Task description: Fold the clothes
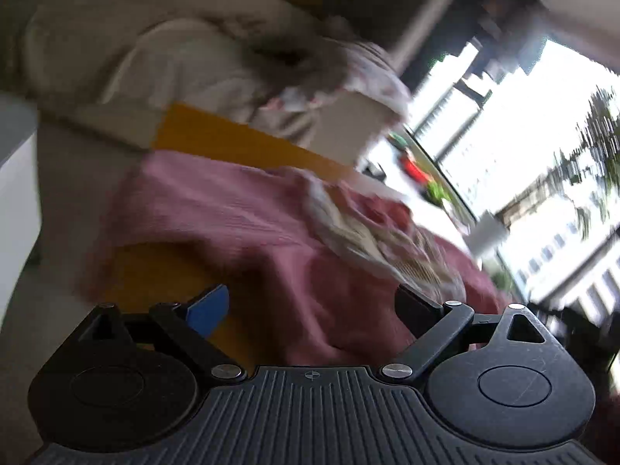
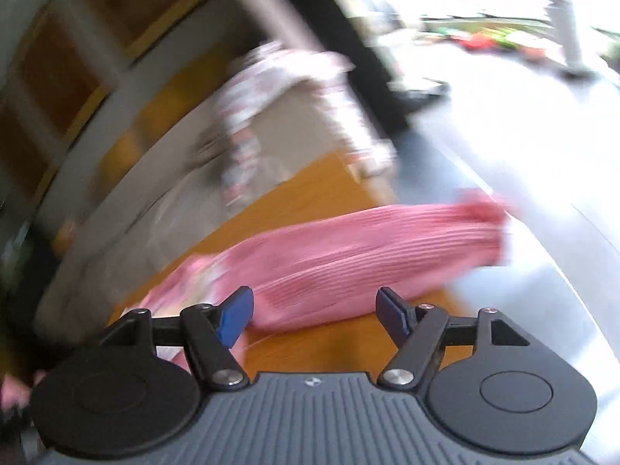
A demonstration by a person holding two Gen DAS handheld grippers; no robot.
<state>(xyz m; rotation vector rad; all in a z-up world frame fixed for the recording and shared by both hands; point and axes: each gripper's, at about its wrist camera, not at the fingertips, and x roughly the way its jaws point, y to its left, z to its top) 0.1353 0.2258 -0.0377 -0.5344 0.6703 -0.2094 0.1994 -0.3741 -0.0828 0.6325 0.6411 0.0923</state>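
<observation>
Pink garment (image 2: 348, 255) on table (image 2: 310, 345), fingers apart

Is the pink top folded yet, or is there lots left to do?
Not finished. The pink ribbed garment lies bunched on the orange tabletop, with no neat fold showing. Nothing is in hand: the left gripper and right gripper are both open and empty. A white patterned garment in the background also looks unfolded, though the view is blurred.

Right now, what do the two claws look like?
Both look alike: a grey ribbed body, two round black discs, black link bars with silver screws. The right claw has two blue pads. On the left claw only one blue pad shows.
</observation>
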